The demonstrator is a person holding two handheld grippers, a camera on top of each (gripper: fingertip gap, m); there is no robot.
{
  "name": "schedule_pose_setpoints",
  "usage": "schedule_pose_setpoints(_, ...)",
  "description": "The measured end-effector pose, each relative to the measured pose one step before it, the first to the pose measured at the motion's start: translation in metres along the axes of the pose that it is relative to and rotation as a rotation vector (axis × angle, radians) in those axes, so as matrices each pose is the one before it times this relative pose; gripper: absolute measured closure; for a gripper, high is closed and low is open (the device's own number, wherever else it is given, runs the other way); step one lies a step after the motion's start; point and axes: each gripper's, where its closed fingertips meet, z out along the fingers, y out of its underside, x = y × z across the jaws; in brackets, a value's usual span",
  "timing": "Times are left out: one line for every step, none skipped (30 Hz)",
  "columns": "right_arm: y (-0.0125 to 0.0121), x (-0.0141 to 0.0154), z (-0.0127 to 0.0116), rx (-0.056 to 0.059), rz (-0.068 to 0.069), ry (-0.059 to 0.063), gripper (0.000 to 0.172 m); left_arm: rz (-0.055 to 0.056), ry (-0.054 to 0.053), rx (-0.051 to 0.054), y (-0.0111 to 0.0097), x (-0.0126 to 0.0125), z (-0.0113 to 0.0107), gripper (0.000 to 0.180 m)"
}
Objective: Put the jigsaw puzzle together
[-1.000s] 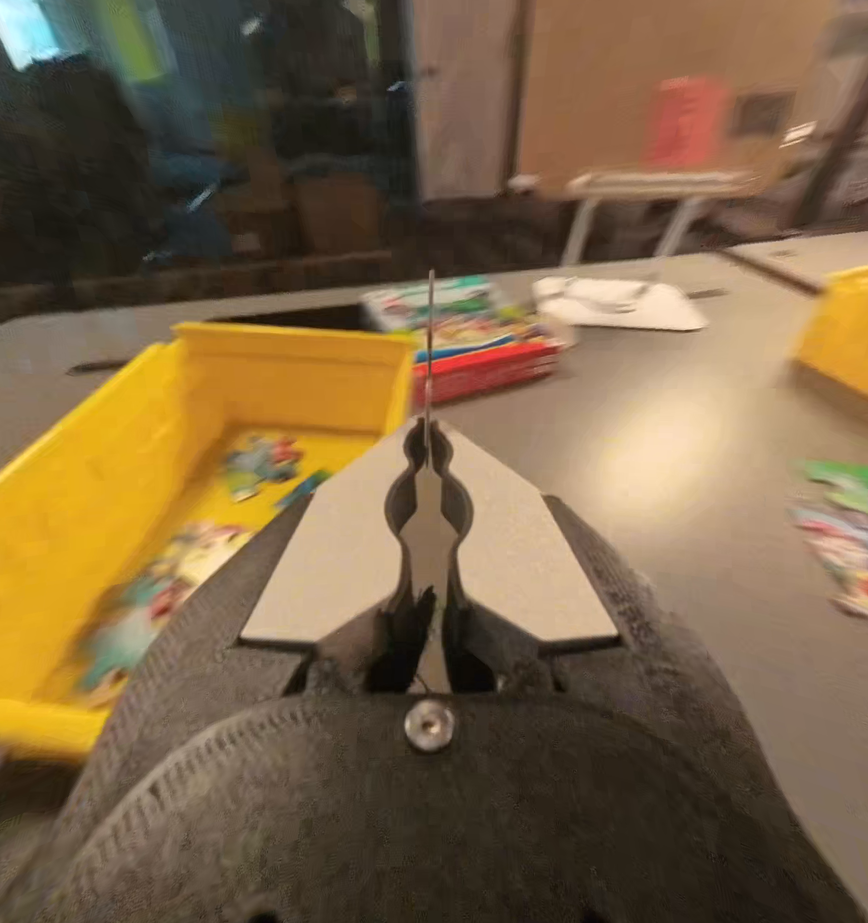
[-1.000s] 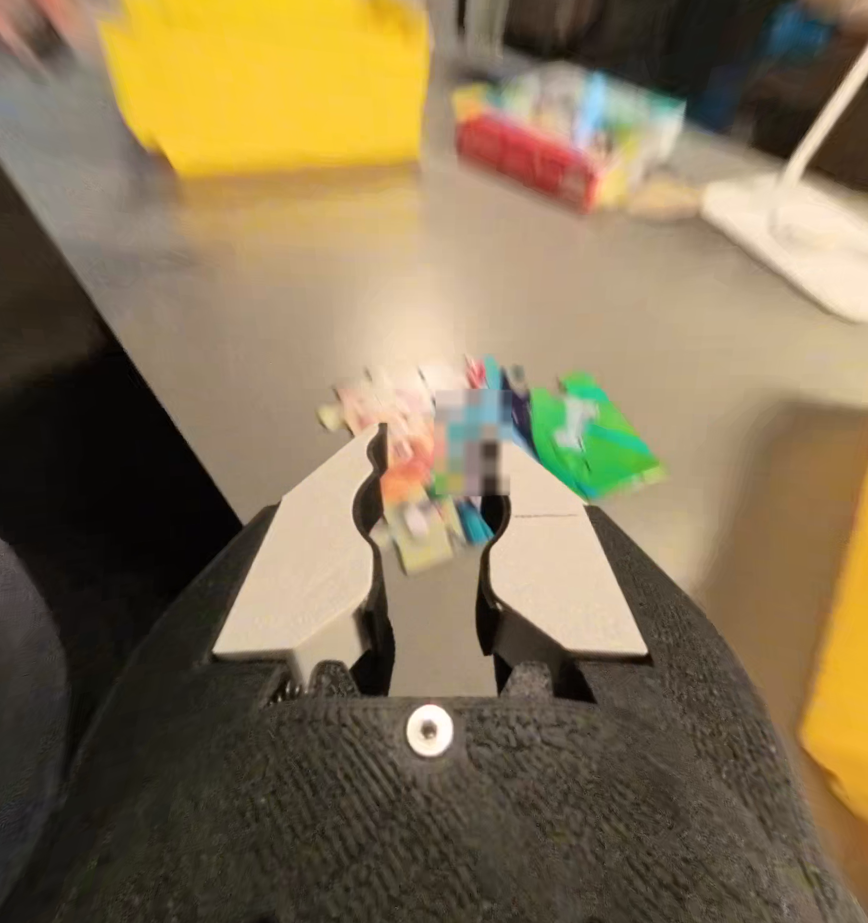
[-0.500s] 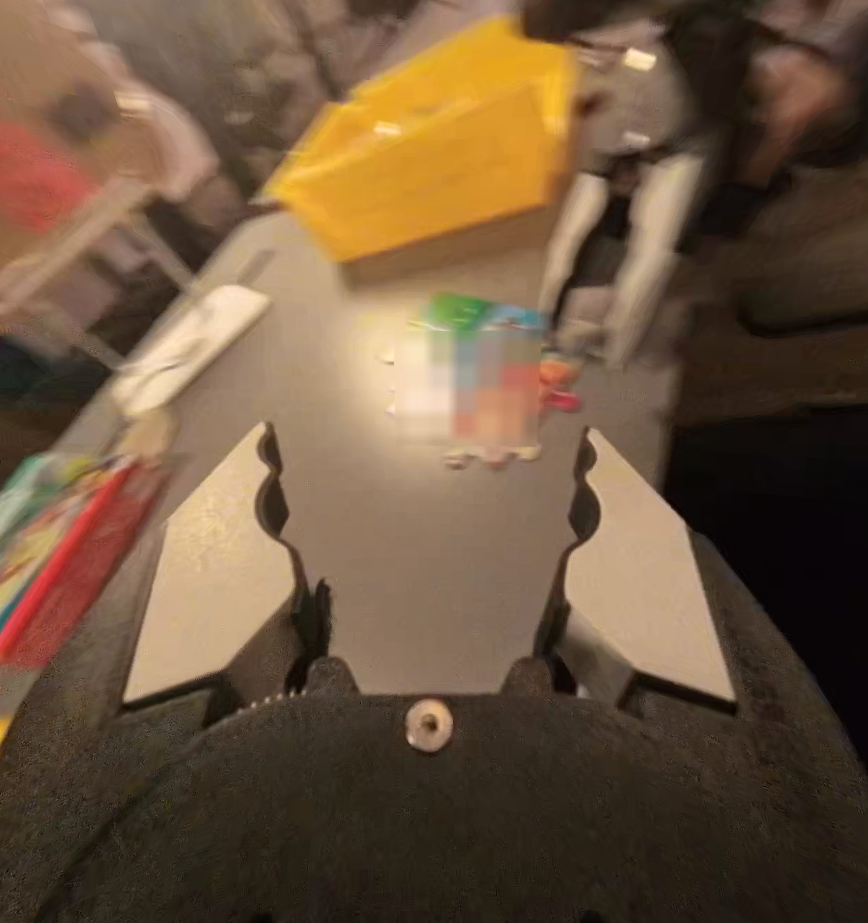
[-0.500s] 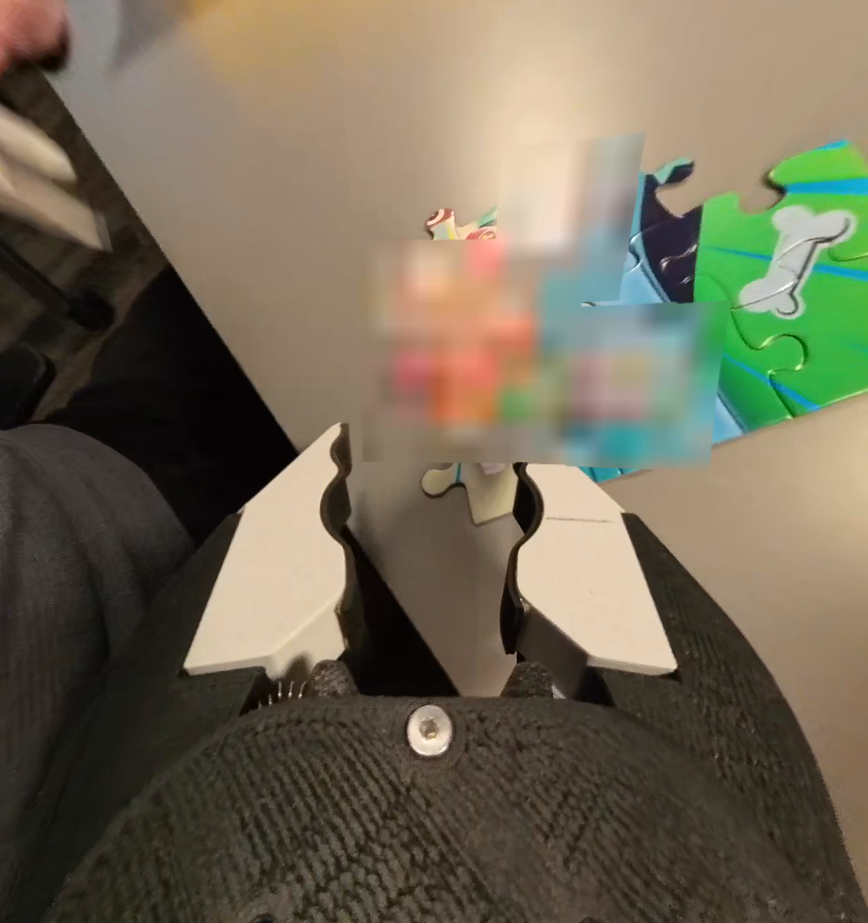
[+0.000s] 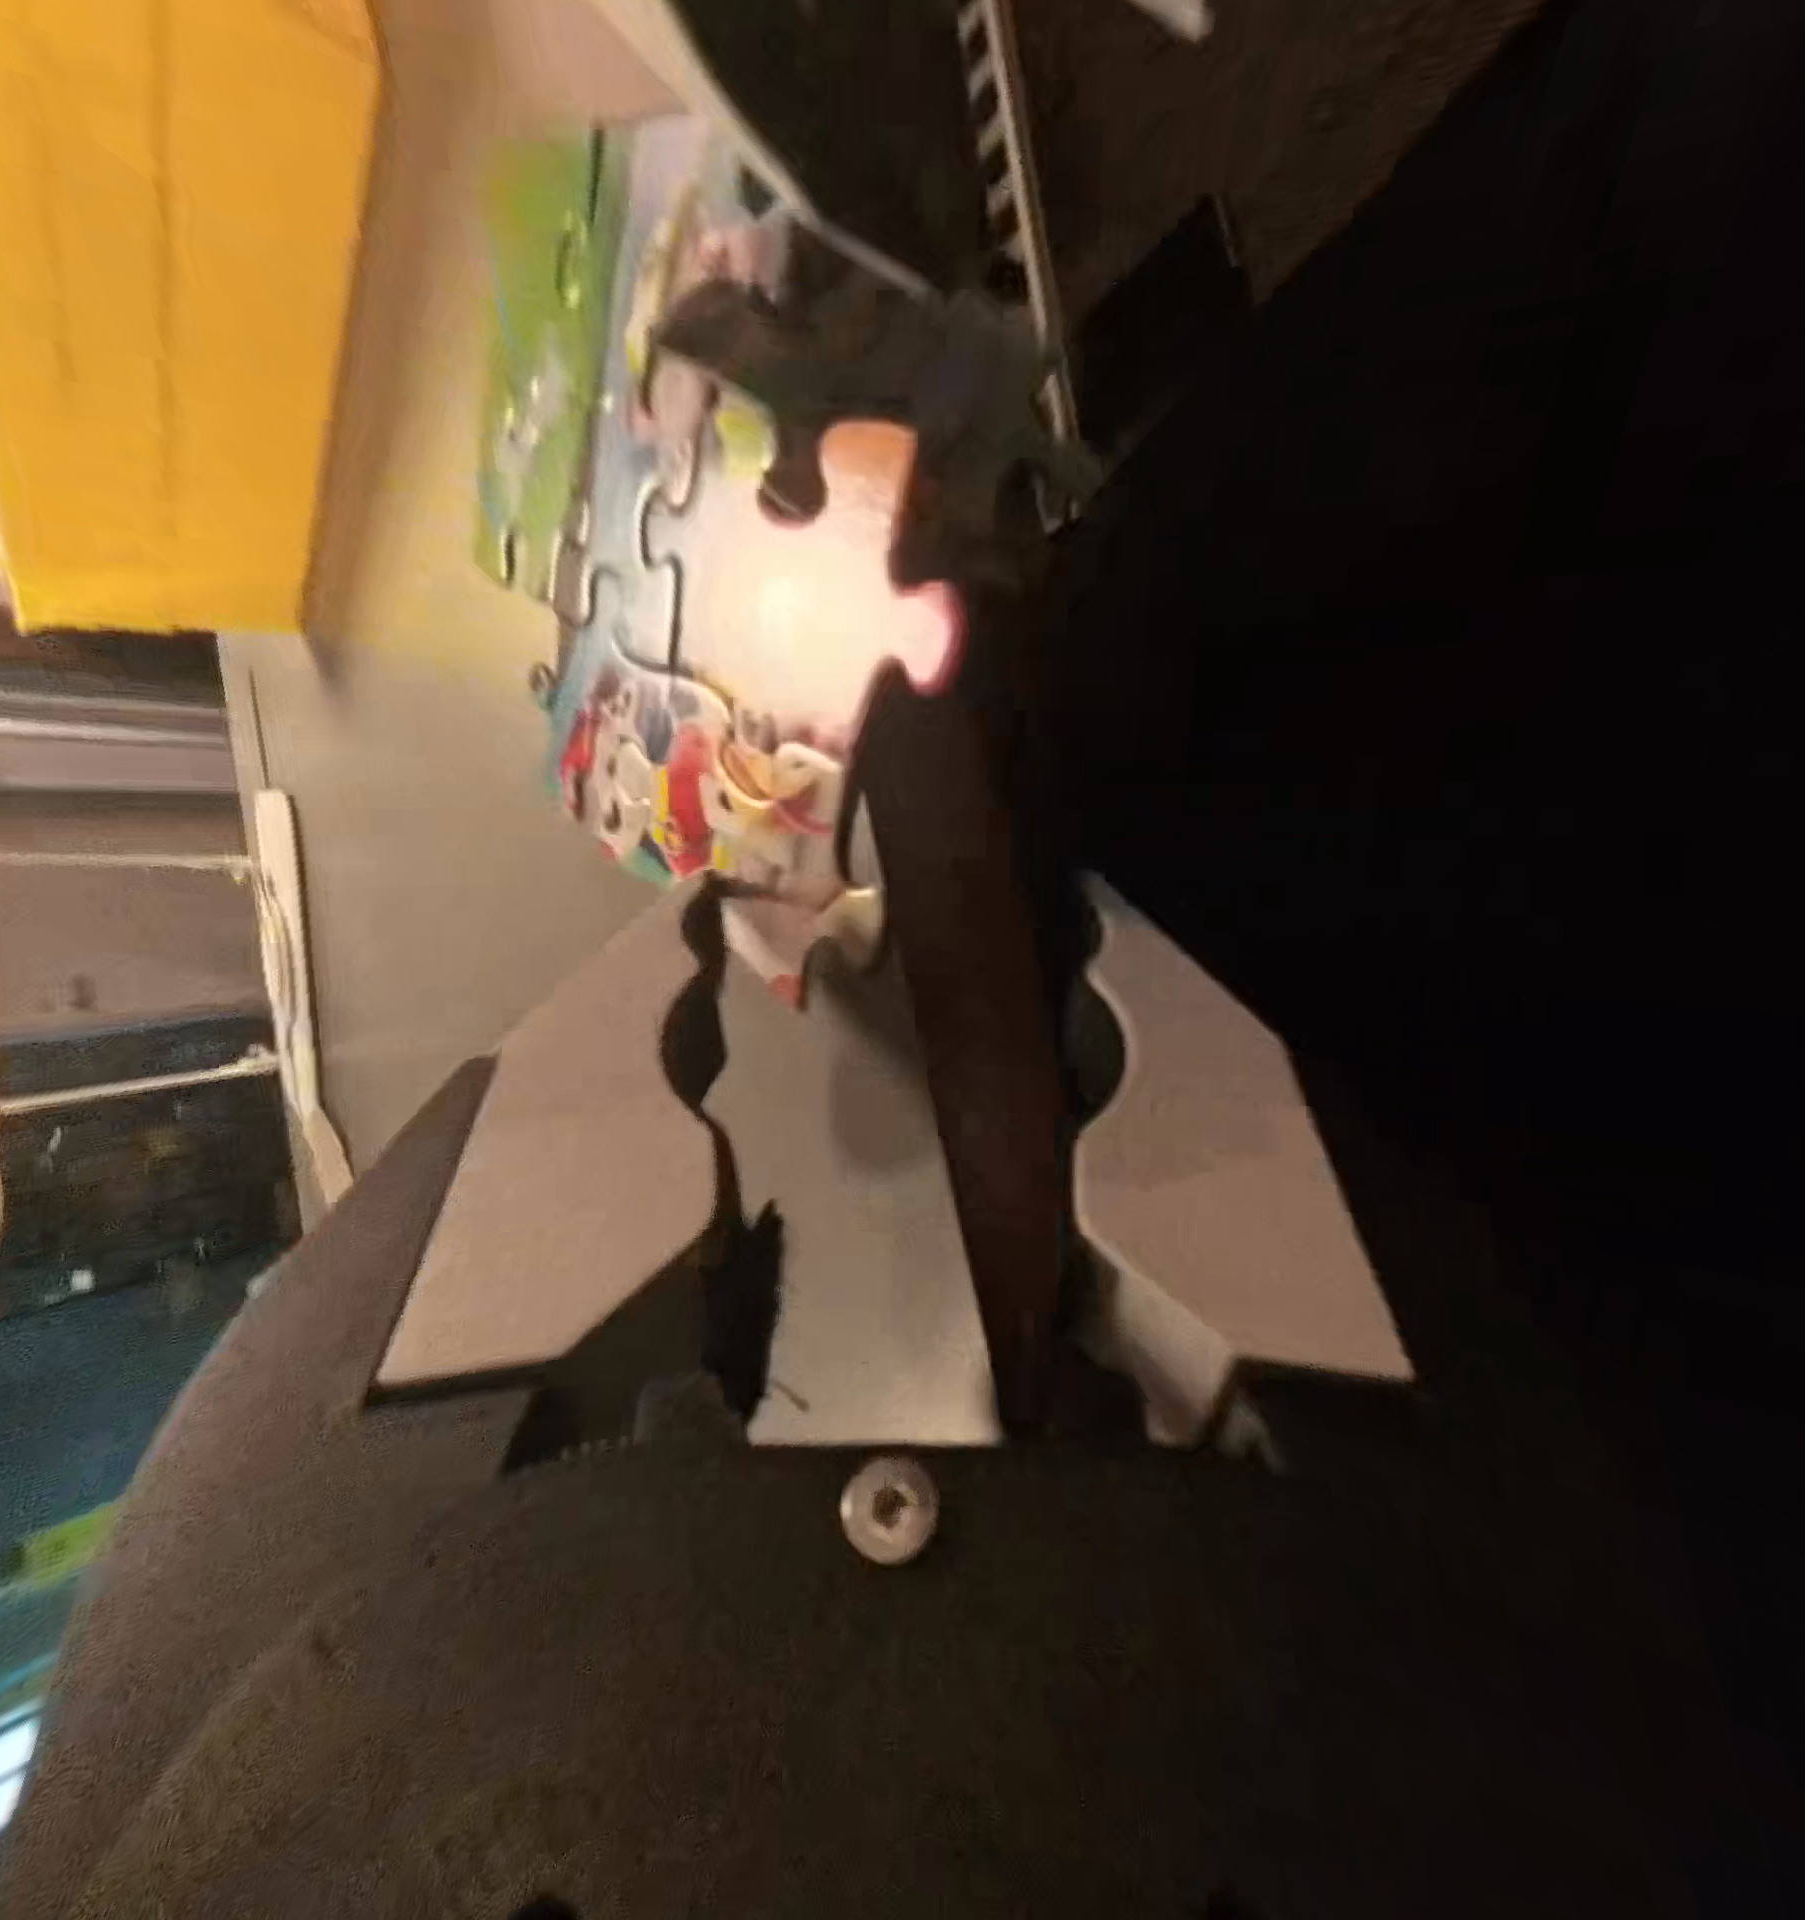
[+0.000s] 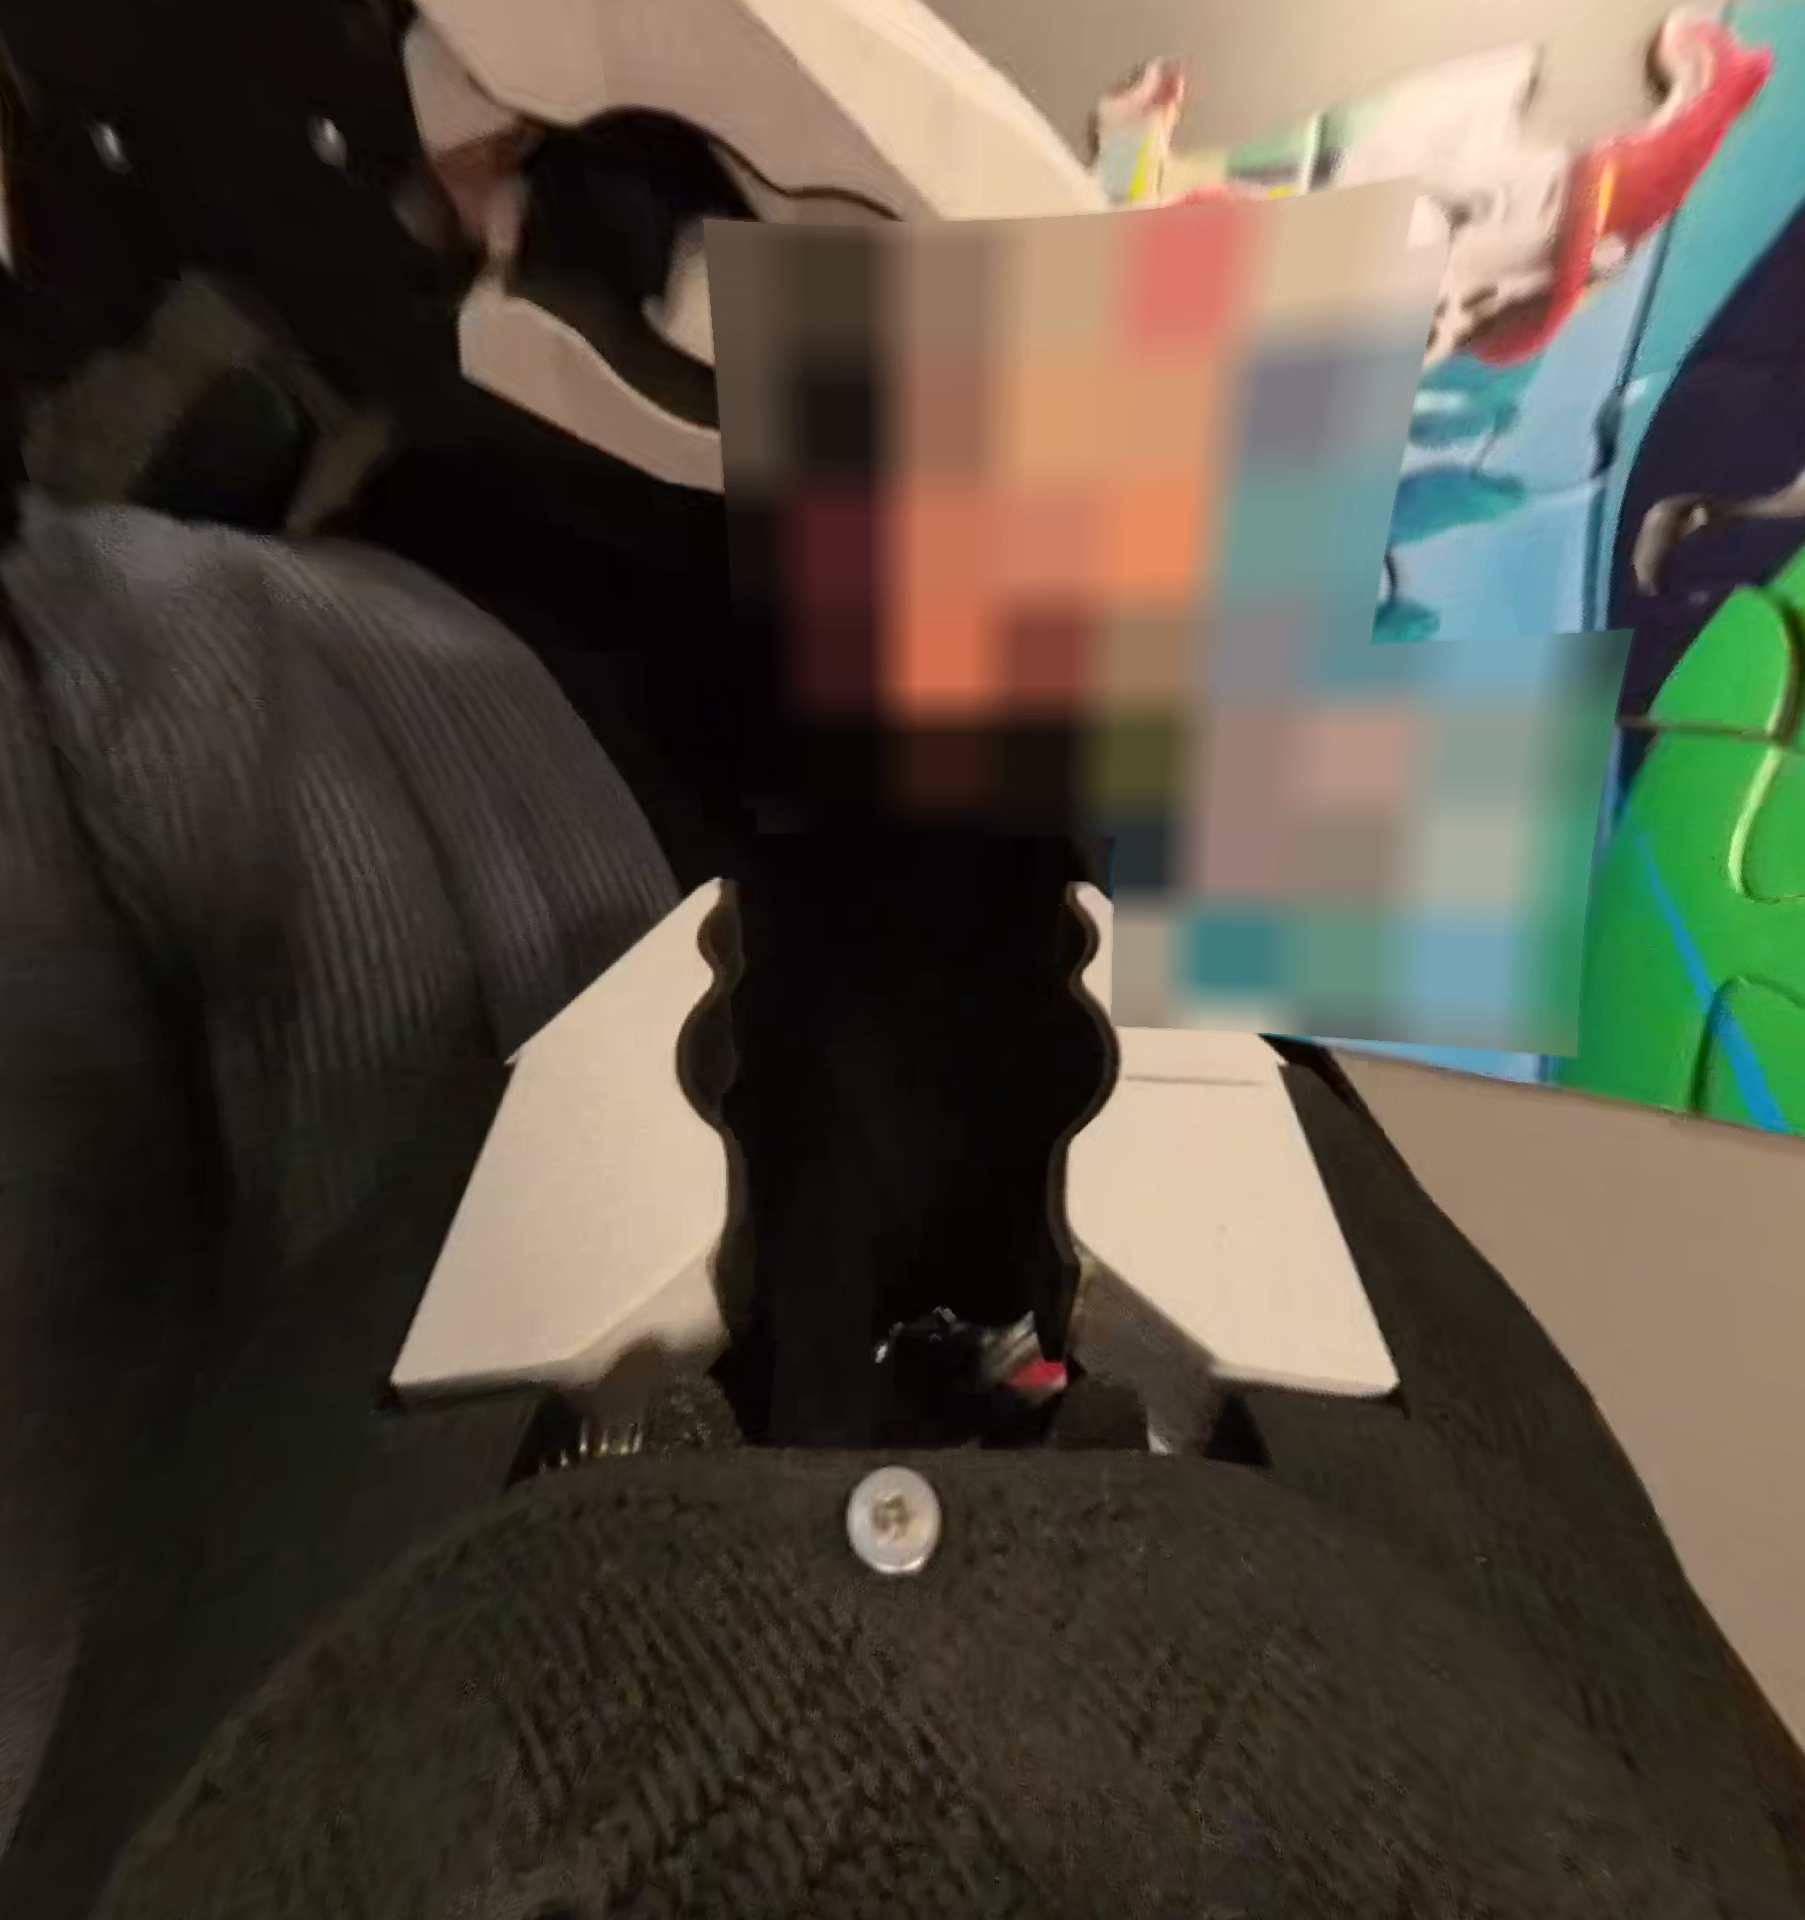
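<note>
Puzzle (image 5: 732, 623): lies flat on the table (image 5: 441, 779), right at the table's near edge. Many pieces are already locked together into one sheet. The side toward the edge is ragged, with a free tab and an open notch, so the sheet is not complete there. How much is missing elsewhere cannot be told; part of it is blurred.

Left gripper (image 5: 893, 914): rolled onto its side, jaws about half open. One finger (image 5: 586, 1143) lies over the tabletop and the other sits beyond the table's edge. The sheet's nearest corner reaches in between the tips, close by the finger over the tabletop. No pressing on it is visible, and nothing is carried.

Right gripper (image 6: 903, 904): jaws likewise about half open, only darkness between them, nothing held. Its outer finger (image 6: 1189, 1195) sits just beside the sheet's green border. A person's grey-clad leg (image 6: 202, 831) lies close on the other side.

Yellow bin (image 5: 150, 312): stands on the table beyond the sheet, near it. Its contents are not visible.
</note>
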Motion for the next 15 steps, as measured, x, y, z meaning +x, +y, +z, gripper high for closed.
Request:
schedule_pose_setpoints(-0.00036,-0.00367,0.00045,0.0316,-0.0580,0.0049,0.112,-0.0008,-0.0125,0.0331,-0.00693,-0.00156,-0.00402,0.131)
schedule_pose_setpoints(-0.00432,-0.00431,-0.00187,0.0487,-0.0515,0.0062,0.113,-0.0054,-0.0076,0.0211,-0.00475,-0.00040,-0.00305,0.141)
schedule_pose_setpoints(-0.00472,-0.00326,-0.00329,0.0432,-0.0508,0.0121,0.113,0.0080,-0.0119,0.0077,-0.00200,-0.00014,-0.00218,0.147)
schedule_pose_setpoints(-0.00396,-0.00039,-0.00365,0.0307,-0.0553,0.0249,0.113,0.0140,-0.0125,0.0062,-0.00180,-0.00025,-0.00236,0.153)
schedule_pose_setpoints(-0.00285,0.00396,-0.00354,0.0160,-0.0555,0.0447,0.114,0.0055,-0.0151,0.0038,-0.00172,-0.00146,-0.00234,0.157)
schedule_pose_setpoints(-0.00188,0.00574,-0.00304,0.0062,-0.0533,0.0474,0.114,-0.0078,-0.0114,0.0051,-0.00182,-0.00191,-0.00194,0.160)
schedule_pose_setpoints(-0.00246,0.00463,-0.00215,0.0148,-0.0539,0.0402,0.113,-0.0218,-0.0081,0.0093,-0.00194,-0.00242,-0.00180,0.163)
schedule_pose_setpoints(-0.00243,0.00399,-0.00072,0.0222,-0.0471,0.0348,0.114,-0.0279,-0.0017,0.0093,-0.00165,-0.00217,-0.00161,0.165)
schedule_pose_setpoints(-0.00005,0.00396,0.00131,0.0166,-0.0298,0.0273,0.113,-0.0288,-0.0112,0.0084,-0.00132,-0.00347,-0.00166,0.167)
schedule_pose_setpoints(0.00229,0.00499,0.00257,0.0064,-0.0077,0.0259,0.112,-0.0207,-0.0942,0.0003,0.00029,-0.01654,-0.00350,0.179)
schedule_pose_setpoints(0.00118,0.00456,0.00222,0.0129,-0.0034,0.0243,0.111,0.0056,-0.0257,-0.0128,0.00295,-0.00938,-0.00349,0.180)
schedule_pose_setpoints(-0.00174,0.00393,0.00082,0.0280,-0.0076,0.0243,0.111,-0.0469,-0.0131,-0.0243,0.00484,-0.00883,-0.00199,0.180)
schedule_pose_setpoints(-0.00355,0.00340,0.00000,0.0308,-0.0096,0.0233,0.111,-0.0485,-0.0212,-0.0001,0.00241,-0.00964,-0.00236,0.180)
schedule_pose_setpoints(-0.00493,0.00349,-0.00050,0.0297,-0.0205,0.0271,0.111,-0.0330,-0.0085,0.0130,0.00133,-0.00702,-0.00296,0.180)
schedule_pose_setpoints(-0.00455,0.00318,-0.00029,0.0217,-0.0361,0.0278,0.112,-0.0325,-0.0035,0.0088,0.00138,-0.00591,-0.00280,0.180)
